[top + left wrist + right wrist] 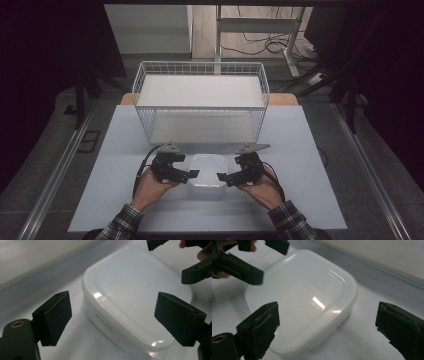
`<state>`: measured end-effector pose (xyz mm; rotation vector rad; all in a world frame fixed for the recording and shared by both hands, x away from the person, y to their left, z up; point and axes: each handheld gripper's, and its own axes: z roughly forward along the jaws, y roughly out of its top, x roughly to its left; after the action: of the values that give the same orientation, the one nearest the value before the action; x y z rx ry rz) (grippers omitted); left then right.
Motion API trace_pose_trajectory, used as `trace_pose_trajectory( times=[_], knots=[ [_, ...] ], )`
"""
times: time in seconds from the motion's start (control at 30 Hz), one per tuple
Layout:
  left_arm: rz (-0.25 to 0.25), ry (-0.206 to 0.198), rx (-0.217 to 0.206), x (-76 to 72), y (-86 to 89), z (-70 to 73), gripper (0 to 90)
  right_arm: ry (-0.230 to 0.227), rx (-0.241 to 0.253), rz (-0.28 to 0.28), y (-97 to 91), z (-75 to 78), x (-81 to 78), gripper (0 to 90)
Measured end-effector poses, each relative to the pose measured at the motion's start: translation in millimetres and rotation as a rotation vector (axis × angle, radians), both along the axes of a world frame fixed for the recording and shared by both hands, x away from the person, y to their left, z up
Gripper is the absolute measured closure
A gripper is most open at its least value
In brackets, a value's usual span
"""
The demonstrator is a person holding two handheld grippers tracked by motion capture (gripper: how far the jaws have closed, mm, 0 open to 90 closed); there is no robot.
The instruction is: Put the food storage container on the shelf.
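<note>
At the near edge of the table (pixel 300 210), seen from the high view, two plaid sleeves come in from the bottom, and each hand holds a black gripper angled inward toward the middle. The left hand (pixel 150 184) carries the left gripper (pixel 192 174), and the right hand (pixel 261 188) carries the right gripper (pixel 223 177); both have a grey three-cornered plate on top and a cable trailing back along the wrist. Between them, on the pale tabletop, sits a white lidded container (pixel 208 172) with rounded corners, lid on and lying flat. The left gripper's jaws stand wide apart with nothing between them but air; in the left gripper view they flank the container (pixel 130 297) from a little above, one jaw off its near-left side and the other over its right part, neither clearly touching it. The right gripper is likewise spread wide and holds nothing; in the right gripper view its jaws straddle the container (pixel 304 297), one at the near-left edge, one off to the right over bare table. Each gripper view also catches the other gripper's jaw tips at the far side of the lid. Farther back on the table stands a white wire basket (pixel 200 67), apart from the container. Beyond the table lie floor, desk legs and loose cables.
</note>
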<state>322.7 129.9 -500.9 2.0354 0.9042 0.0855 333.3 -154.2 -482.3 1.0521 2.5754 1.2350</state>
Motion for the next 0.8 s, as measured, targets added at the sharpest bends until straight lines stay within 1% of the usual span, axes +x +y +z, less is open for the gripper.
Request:
trace_pose_trajectory(
  times=[0.03,0.07,0.1,0.13,0.17,0.2,0.23,0.27,0.3,0.33,0.37,0.4,0.43,0.47,0.5,0.57,0.6,0.63,0.67,0.7,0.8],
  knots=[
    [0.0,0.0,0.0,0.0,0.0,0.0,14.5,0.0,0.0,0.0,0.0,0.0,0.0,6.0],
    [-0.006,0.023,-0.025,-0.5,0.3,-4.4,15.4,0.021,0.004,0.007,3.1,-3.0,2.4,8.1],
    [-0.006,0.023,-0.025,-0.5,0.3,-4.4,18.0,0.021,0.004,0.007,3.1,-3.0,2.4,8.1],
    [-0.011,0.042,-0.048,-1.2,1.8,-6.0,18.0,0.031,0.0,0.013,3.8,-4.9,3.0,9.3],
    [-0.012,0.052,-0.061,-1.8,2.5,-6.8,20.7,0.048,-0.001,0.018,4.1,-7.4,2.8,11.4],
    [-0.029,0.072,-0.084,-2.7,4.2,-8.1,23.2,0.067,0.014,0.017,3.4,-8.5,2.9,14.7],
    [-0.037,0.091,-0.102,-4.1,4.5,-9.1,28.9,0.101,0.043,0.023,1.7,-9.8,2.9,20.0],
    [-0.031,0.104,-0.11,-5.9,4.8,-9.6,29.0,0.126,0.061,0.03,1.0,-10.3,2.3,20.8],
    [-0.027,0.122,-0.112,-8.7,5.8,-8.9,31.0,0.153,0.066,0.022,0.0,-10.6,-0.5,22.7],
    [-0.027,0.122,-0.112,-8.7,5.8,-8.9,32.9,0.164,0.071,0.016,-0.8,-10.6,-1.6,24.8],
    [-0.018,0.126,-0.113,-11.7,6.8,-7.7,32.9,0.164,0.071,0.016,-0.8,-10.6,-1.6,24.8],
    [-0.004,0.126,-0.117,-16.3,8.9,-5.8,40.6,0.21,0.09,-0.01,-4.9,-9.8,-5.2,31.4],
    [-0.004,0.126,-0.117,-16.3,8.9,-5.8,43.8,0.21,0.09,-0.01,-4.9,-9.8,-5.2,31.4],
    [0.019,0.124,-0.122,-21.6,11.5,-3.5,49.9,0.22,0.091,-0.032,-7.5,-6.6,-9.3,41.6],
    [0.026,0.126,-0.126,-23.6,12.5,-2.6,52.4,0.209,0.089,-0.043,-8.4,-4.3,-11.1,45.7],
    [0.044,0.136,-0.143,-26.6,14.4,-1.7,57.5,0.177,0.07,-0.067,-9.5,2.9,-16.4,56.6],
    [0.059,0.14,-0.155,-27.9,15.4,-1.2,60.5,0.168,0.068,-0.081,-10.0,5.8,-18.4,59.5],
    [0.059,0.14,-0.155,-27.9,15.4,-1.2,63.4,0.166,0.066,-0.088,-10.4,7.3,-19.6,61.7],
    [0.087,0.135,-0.158,-31.0,14.2,0.3,64.7,0.164,0.073,-0.099,-10.6,7.9,-20.4,63.1],
    [0.087,0.135,-0.158,-31.0,14.2,0.3,65.1,0.164,0.073,-0.099,-10.6,7.9,-20.4,63.1],
    [0.127,0.12,-0.163,-35.2,12.3,2.6,67.6,0.174,0.1,-0.134,-12.6,7.9,-20.2,67.4]
  ],
)
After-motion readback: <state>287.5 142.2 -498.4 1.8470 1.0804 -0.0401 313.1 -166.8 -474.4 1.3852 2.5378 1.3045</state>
